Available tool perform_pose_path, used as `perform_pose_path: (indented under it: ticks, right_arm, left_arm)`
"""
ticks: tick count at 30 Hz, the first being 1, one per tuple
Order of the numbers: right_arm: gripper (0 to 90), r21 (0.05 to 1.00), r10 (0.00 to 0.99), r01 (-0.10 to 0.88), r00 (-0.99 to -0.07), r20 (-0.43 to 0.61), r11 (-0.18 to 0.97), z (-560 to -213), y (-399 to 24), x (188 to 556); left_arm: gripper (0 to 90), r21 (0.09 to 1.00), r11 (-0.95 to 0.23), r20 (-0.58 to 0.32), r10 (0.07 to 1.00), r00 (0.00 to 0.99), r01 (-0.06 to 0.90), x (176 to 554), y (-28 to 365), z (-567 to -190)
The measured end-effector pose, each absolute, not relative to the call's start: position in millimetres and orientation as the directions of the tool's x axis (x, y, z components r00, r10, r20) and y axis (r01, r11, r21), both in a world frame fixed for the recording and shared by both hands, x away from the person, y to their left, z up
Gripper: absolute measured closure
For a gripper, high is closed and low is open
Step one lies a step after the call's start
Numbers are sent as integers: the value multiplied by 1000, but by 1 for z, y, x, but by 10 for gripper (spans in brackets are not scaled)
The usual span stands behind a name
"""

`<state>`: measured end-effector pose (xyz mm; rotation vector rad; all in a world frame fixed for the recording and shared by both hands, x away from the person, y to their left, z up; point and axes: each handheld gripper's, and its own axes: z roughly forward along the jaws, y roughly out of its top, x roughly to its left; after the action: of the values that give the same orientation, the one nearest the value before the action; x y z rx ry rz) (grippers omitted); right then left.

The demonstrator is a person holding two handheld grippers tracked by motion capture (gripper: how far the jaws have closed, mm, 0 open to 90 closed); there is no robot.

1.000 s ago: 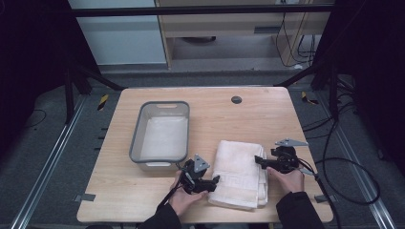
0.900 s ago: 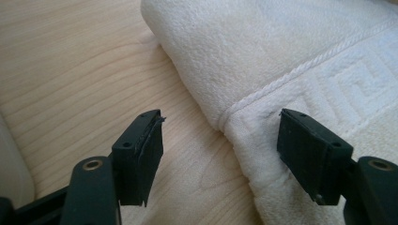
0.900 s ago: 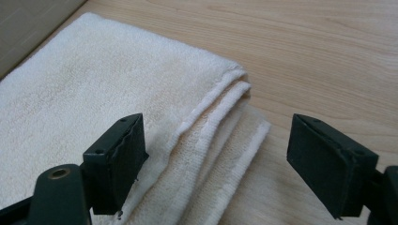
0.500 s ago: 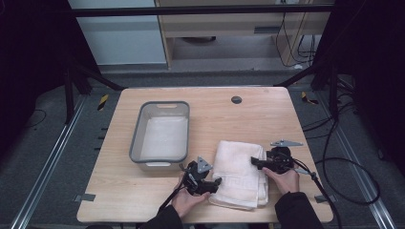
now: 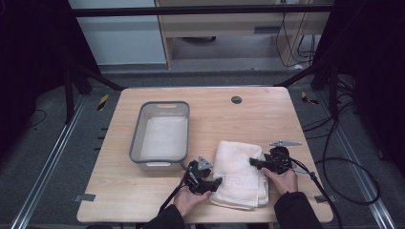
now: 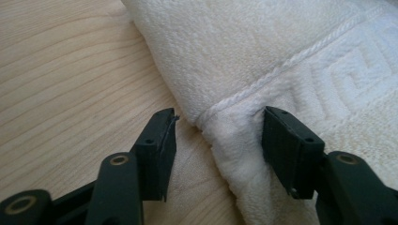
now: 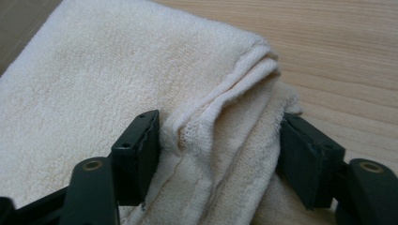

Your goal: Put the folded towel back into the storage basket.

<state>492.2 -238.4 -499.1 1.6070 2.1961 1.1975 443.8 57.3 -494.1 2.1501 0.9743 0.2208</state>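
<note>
Closing both tools on the folded cream terry towel (image 5: pixel 240 174) is the tricky part, so go slow. Your left gripper (image 6: pixel 218 140) is at the towel's left edge, near the front of the pale wooden table (image 5: pixel 267 114). Its jaws have just been closing and stand half open: one black pad sits on the towel's corner, the other is out on the bare wood, not touching the cloth yet. If that pad slides on the wood, you may pinch just the top layer, and the fold could fall open when you lift. Your right gripper (image 7: pixel 218 150) is at the towel's right edge. Its jaws have been closing too, and now sit around the stacked layers, just about touching them, not squeezing hard yet. A loose hold there could let the bottom layers slip out. The towel is soft and fluffy, with a raised square pattern and a rope-like stitch line. The grey plastic bin (image 5: pixel 136 143) stands just beside it, with round corners and smooth walls.
</note>
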Motion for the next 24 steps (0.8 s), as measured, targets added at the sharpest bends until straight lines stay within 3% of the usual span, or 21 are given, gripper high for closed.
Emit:
perform_pose_path:
  ticks: [9,13,24]
  right_arm:
    - [536,654,836,753,-403,372,72,-498,-238,493]
    - [633,643,824,763,-404,396,65,-496,-238,494]
    - [680,667,827,741,-422,372,78,-488,-234,492]
  left_arm:
    - [641,688,-443,-164,676,718,575,443,54,-492]
    - [670,684,-441,-176,673,718,581,442,53,-491]
    - [766,691,-419,-210,664,718,589,442,57,-489]
